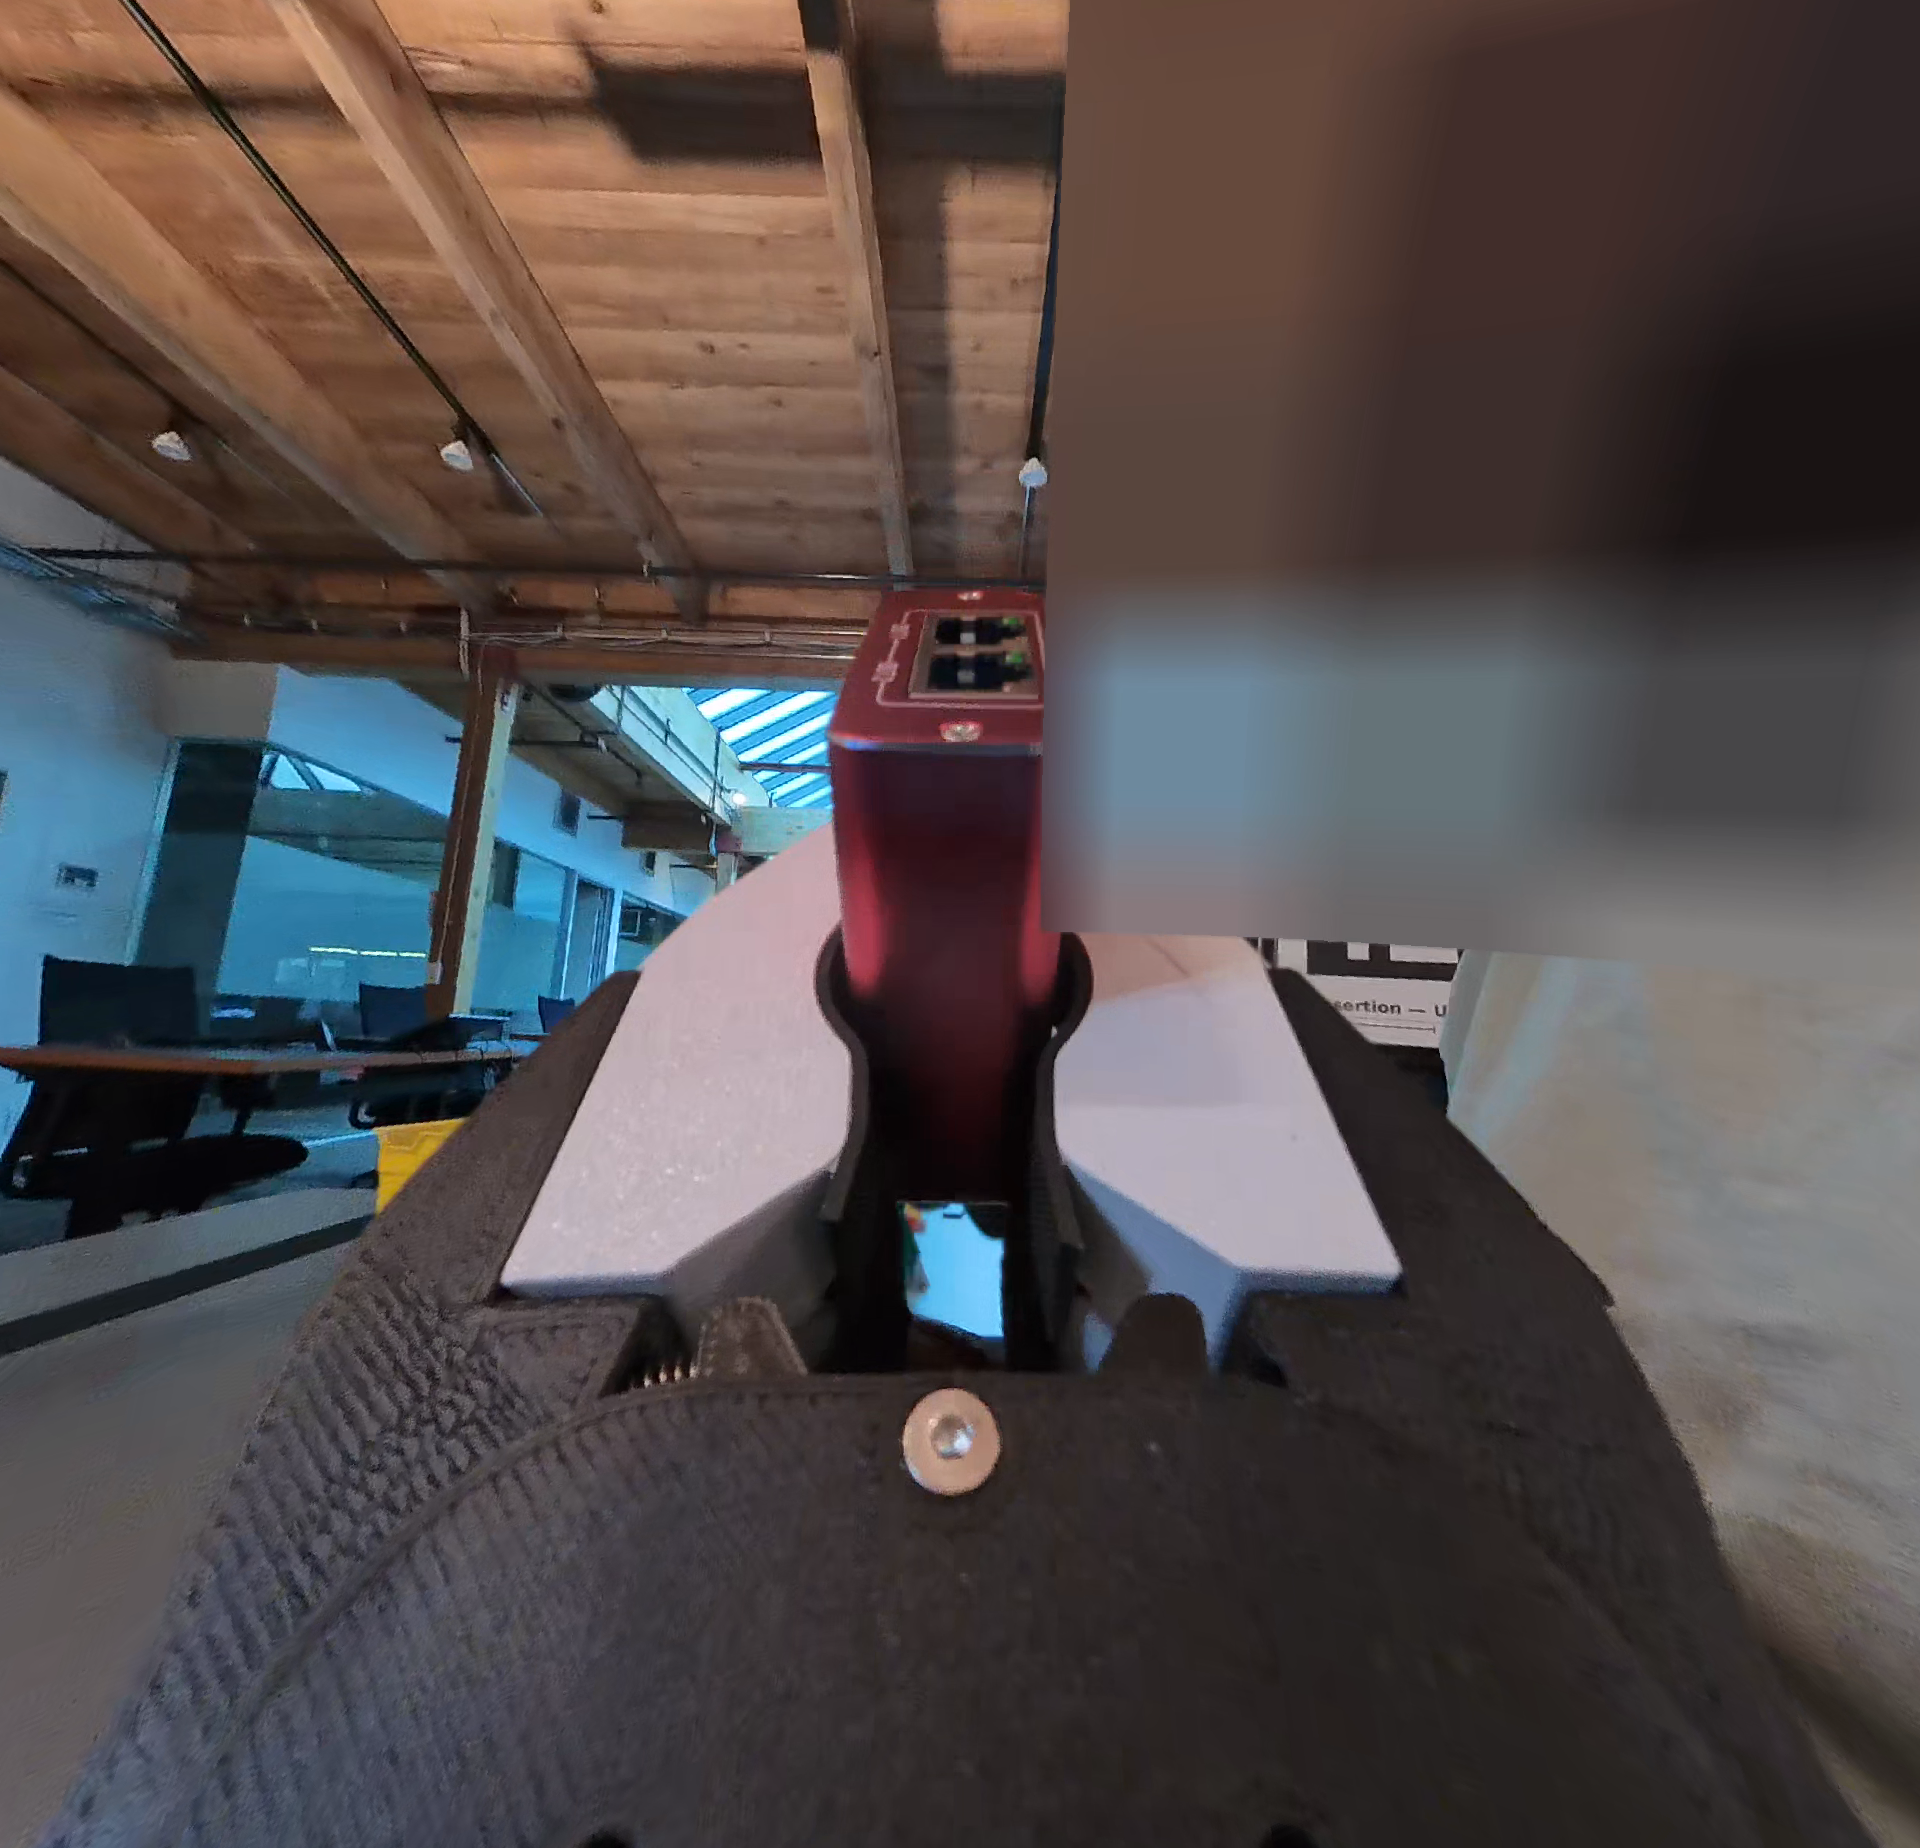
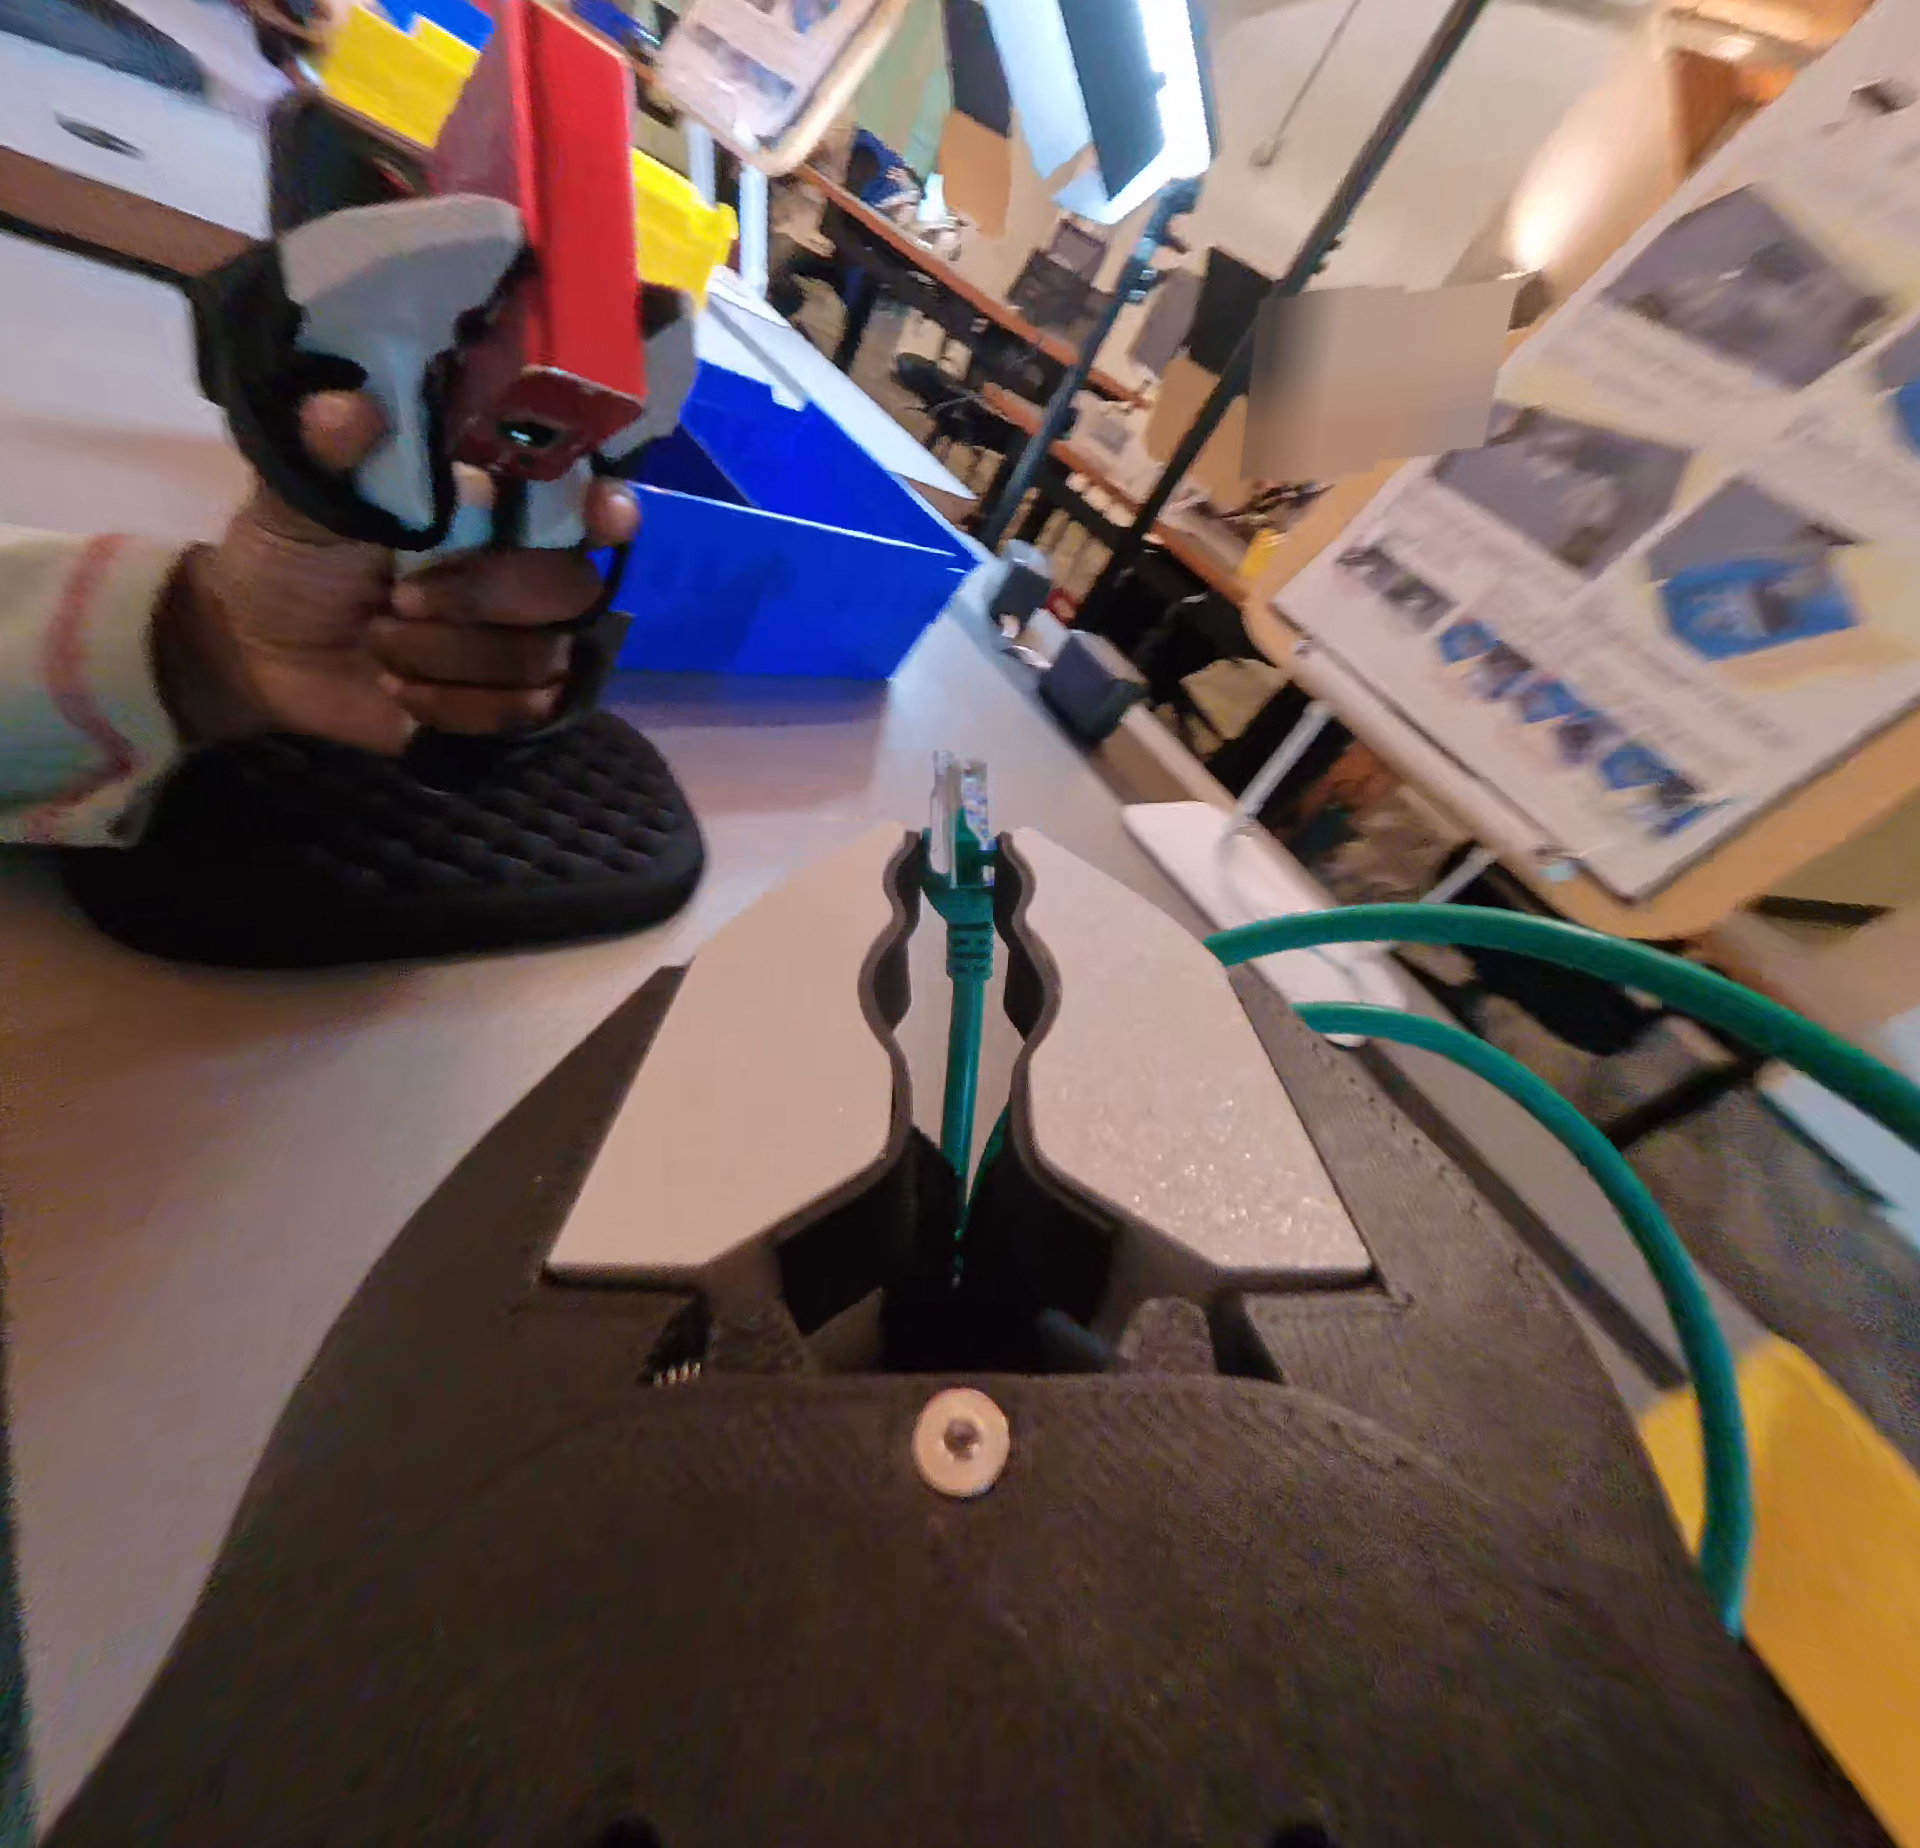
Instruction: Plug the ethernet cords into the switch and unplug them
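Note:
My left gripper (image 1: 951,967) is shut on a red switch (image 1: 940,842) and holds it upright, pointing toward the wooden ceiling. Two empty ports (image 1: 977,655) show on the switch's far end. My right gripper (image 2: 961,848) is shut on a green ethernet cord (image 2: 961,977); its clear plug (image 2: 958,796) sticks out past the fingertips. In the right wrist view the left gripper (image 2: 499,364) with the red switch (image 2: 571,209) is up at the left, held by a hand, well apart from the plug. The cord loops off to the right (image 2: 1621,1102).
A grey table (image 2: 260,1123) lies below. A black textured pad (image 2: 395,842) sits under the hand. Blue bins (image 2: 790,551) and yellow bins (image 2: 675,229) stand behind. A board with printed sheets (image 2: 1621,551) leans at right. A yellow object (image 2: 1829,1549) is at lower right.

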`<state>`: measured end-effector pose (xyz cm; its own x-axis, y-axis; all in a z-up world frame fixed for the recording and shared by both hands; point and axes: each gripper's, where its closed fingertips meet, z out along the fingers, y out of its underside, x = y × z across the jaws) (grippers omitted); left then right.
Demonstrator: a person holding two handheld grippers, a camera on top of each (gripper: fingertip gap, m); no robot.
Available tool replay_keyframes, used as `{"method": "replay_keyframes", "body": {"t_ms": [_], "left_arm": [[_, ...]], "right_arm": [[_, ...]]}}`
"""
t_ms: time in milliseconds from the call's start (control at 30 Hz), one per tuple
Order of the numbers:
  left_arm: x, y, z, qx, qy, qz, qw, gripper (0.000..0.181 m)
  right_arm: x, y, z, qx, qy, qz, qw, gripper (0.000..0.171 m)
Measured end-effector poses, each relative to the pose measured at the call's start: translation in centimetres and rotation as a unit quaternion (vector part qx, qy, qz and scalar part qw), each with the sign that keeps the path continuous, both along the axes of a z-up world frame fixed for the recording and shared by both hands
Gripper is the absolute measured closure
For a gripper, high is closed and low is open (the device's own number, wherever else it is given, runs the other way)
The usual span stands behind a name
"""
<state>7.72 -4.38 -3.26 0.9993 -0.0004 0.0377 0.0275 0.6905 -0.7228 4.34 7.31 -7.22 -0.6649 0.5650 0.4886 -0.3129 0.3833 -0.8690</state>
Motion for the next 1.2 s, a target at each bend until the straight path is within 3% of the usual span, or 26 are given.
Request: {"method": "replay_keyframes", "body": {"t_ms": [167, 400, 567, 733, 967, 1100, 1200], "left_arm": [[-0.8, 0.1, -0.2, -0.007, -0.027, 0.004, 1.000, 0.152], [-3.0, 3.2, -3.3, -0.128, -0.093, 0.028, 0.987, 0.151], [-3.0, 5.7, -6.3, -0.244, -0.089, 0.045, 0.965, 0.152], [-2.1, 6.8, -7.3, -0.287, -0.062, 0.034, 0.955, 0.152], [-2.8, 6.4, -7.2, -0.274, -0.092, 0.028, 0.957, 0.152], [-2.8, 6.7, -7.6, -0.285, -0.093, 0.028, 0.954, 0.152], [-3.0, 6.7, -7.7, -0.288, -0.106, 0.026, 0.951, 0.152]], "right_arm": [[-0.1, 5.1, 1.5, 0.035, 0.045, -0.075, 0.996, 0.157], [-2.1, 14.3, 3.8, 0.004, 0.014, -0.125, 0.992, 0.157], [-5.8, 19.3, -2.5, 0.020, -0.205, -0.145, 0.968, 0.157], [-9.6, 21.1, -5.6, 0.033, -0.198, -0.175, 0.964, 0.155], [-11.2, 21.6, -4.5, -0.049, -0.192, -0.170, 0.965, 0.154], [-11.5, 23.2, -4.6, -0.049, -0.172, -0.232, 0.956, 0.126], [-10.9, 22.9, -1.6, -0.092, -0.101, -0.243, 0.960, 0.116]]}}
